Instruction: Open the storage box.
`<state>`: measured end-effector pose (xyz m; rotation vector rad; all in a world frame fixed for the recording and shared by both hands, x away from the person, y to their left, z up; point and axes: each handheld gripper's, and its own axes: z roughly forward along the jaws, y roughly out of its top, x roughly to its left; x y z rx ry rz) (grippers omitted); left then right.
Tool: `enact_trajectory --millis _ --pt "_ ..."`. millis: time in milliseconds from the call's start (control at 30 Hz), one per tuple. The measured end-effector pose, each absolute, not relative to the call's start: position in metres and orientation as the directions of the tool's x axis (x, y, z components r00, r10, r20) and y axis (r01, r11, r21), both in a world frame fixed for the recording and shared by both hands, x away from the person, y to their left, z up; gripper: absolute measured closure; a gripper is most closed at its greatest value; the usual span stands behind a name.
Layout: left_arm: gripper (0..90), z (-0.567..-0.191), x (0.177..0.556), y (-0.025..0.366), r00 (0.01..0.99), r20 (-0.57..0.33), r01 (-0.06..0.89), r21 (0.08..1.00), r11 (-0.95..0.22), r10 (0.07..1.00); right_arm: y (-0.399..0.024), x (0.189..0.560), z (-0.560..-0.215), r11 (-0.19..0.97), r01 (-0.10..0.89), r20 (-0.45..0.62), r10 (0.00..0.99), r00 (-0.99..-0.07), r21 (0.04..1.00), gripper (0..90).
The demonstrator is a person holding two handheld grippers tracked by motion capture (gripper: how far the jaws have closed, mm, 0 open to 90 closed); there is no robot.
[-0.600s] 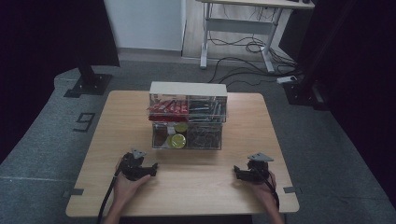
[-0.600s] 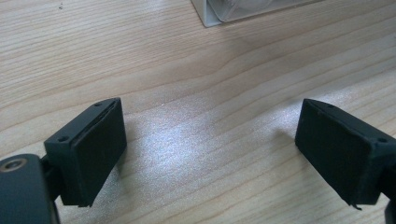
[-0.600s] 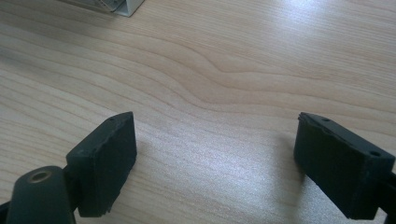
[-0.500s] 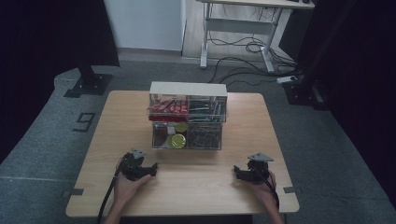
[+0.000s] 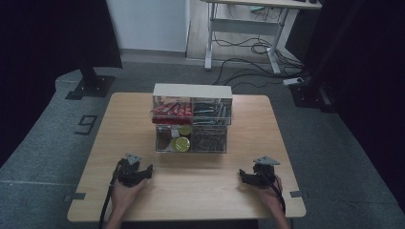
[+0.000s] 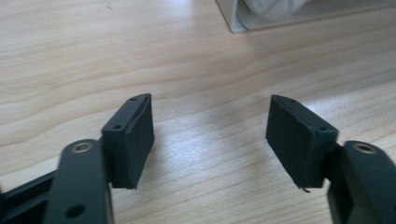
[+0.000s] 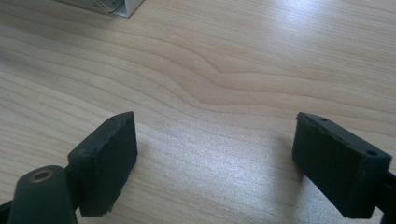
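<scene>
A clear plastic drawer cabinet (image 5: 192, 118) with a white top stands at the table's middle, far side. Its compartments hold red items, metal pieces and a yellow-green round thing (image 5: 181, 143). My left gripper (image 5: 145, 170) rests near the front left of the wooden table (image 5: 124, 124), jaws open over bare wood, as the left gripper view (image 6: 210, 135) confirms. My right gripper (image 5: 242, 175) lies near the front right, also open with nothing between its pads (image 7: 215, 154). A corner of the cabinet (image 6: 238, 23) peeks in at the top of the left gripper view.
Bare wood lies between the two grippers and in front of the cabinet. Beyond the table are grey carpet, a desk frame (image 5: 248, 28) with cables on the floor, and black stands (image 5: 90, 81) at the left and right.
</scene>
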<state>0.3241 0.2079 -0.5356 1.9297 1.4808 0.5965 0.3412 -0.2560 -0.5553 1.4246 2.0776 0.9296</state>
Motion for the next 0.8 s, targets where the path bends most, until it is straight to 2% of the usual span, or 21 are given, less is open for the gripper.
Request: enact_trajectory --millis 33,133,333,533,633,667,800 --pt "39.0 -0.534 0.323 0.208 0.262 -0.019 0.677 0.716 -0.170 0.965 -0.256 0.341 -0.555 0.238 0.626 0.008 0.932 -0.363 0.742 14.0" --pt "48.0 -0.531 0.318 0.209 0.256 0.011 0.650 0.738 -0.180 0.967 -0.256 0.341 -0.555 0.237 0.626 0.008 0.932 -0.363 0.743 14.2" --pt "56.8 -0.519 0.309 0.208 0.264 0.022 0.609 0.771 -0.185 0.964 -0.256 0.341 -0.555 0.236 0.627 0.008 0.932 -0.362 0.743 14.4" --pt "59.2 -0.502 0.301 0.211 0.303 -0.017 0.568 0.806 -0.167 0.953 -0.256 0.341 -0.555 0.236 0.627 0.008 0.932 -0.361 0.743 14.6" --pt "69.1 -0.497 0.299 0.211 0.310 -0.025 0.559 0.813 -0.161 0.951 -0.256 0.341 -0.555 0.238 0.626 0.007 0.932 -0.362 0.743 14.9" --pt "69.1 -0.493 0.297 0.212 0.317 -0.034 0.553 0.819 -0.156 0.948 -0.256 0.341 -0.555 0.238 0.627 0.006 0.932 -0.361 0.742 15.1" --pt "84.0 -0.478 0.293 0.211 0.372 -0.088 0.540 0.830 -0.139 0.924 -0.256 0.341 -0.555 0.234 0.626 0.007 0.934 -0.358 0.744 15.6"
